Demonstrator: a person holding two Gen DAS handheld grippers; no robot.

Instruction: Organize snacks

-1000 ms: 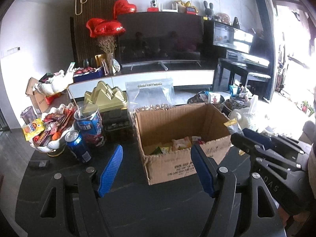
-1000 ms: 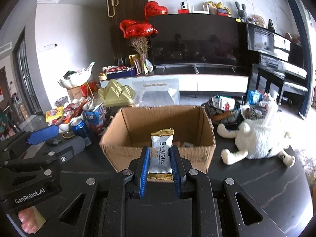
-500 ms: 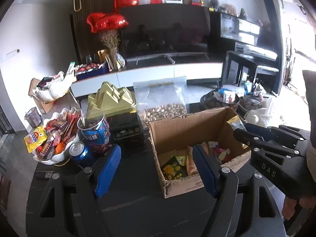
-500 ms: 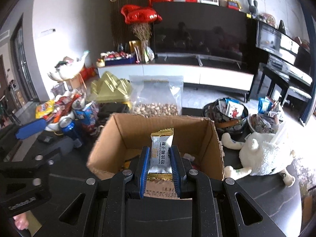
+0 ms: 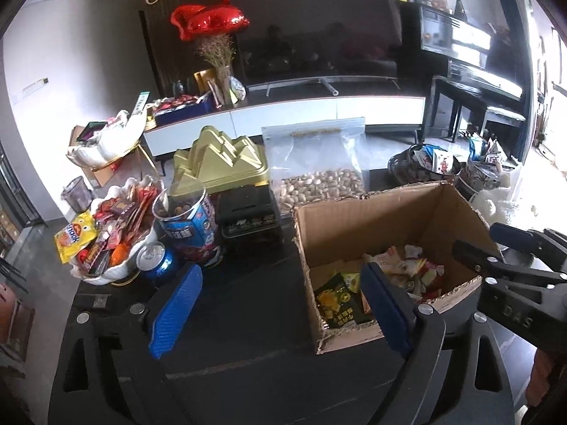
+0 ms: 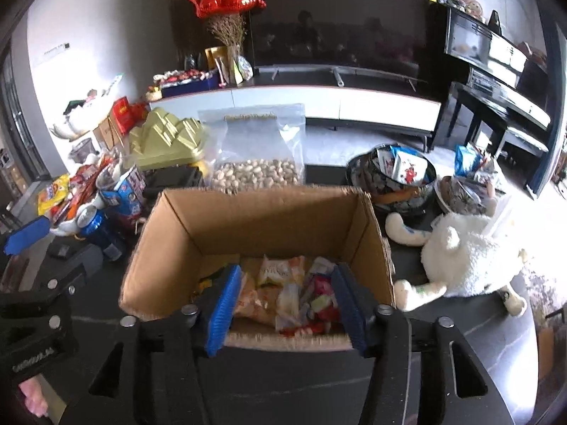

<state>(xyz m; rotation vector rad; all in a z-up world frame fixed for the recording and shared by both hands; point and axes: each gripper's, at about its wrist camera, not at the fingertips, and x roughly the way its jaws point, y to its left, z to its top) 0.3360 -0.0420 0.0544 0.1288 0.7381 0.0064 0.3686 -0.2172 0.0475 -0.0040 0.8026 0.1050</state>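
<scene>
An open cardboard box (image 6: 255,219) stands on the dark table and holds several snack packets (image 6: 287,283); it also shows in the left wrist view (image 5: 358,233). My right gripper (image 6: 285,304) is open and empty, its blue pads over the box's near edge. It also shows in the left wrist view (image 5: 496,248) at the box's right side. My left gripper (image 5: 280,304) is open and empty, left of and over the box's near left corner. A white bowl of snacks (image 5: 113,226) sits at the left.
A blue can (image 5: 156,262), a blue snack tub (image 5: 187,223), a gold tin (image 5: 223,159) on a black box, and a bag of nuts (image 5: 319,173) stand behind and left of the box. Round tins (image 6: 393,177) and a white plush toy (image 6: 467,255) lie to the right.
My right gripper has opened and let go of the silver snack packet over the box. Both grippers have moved higher over the box, so its inside shows.
</scene>
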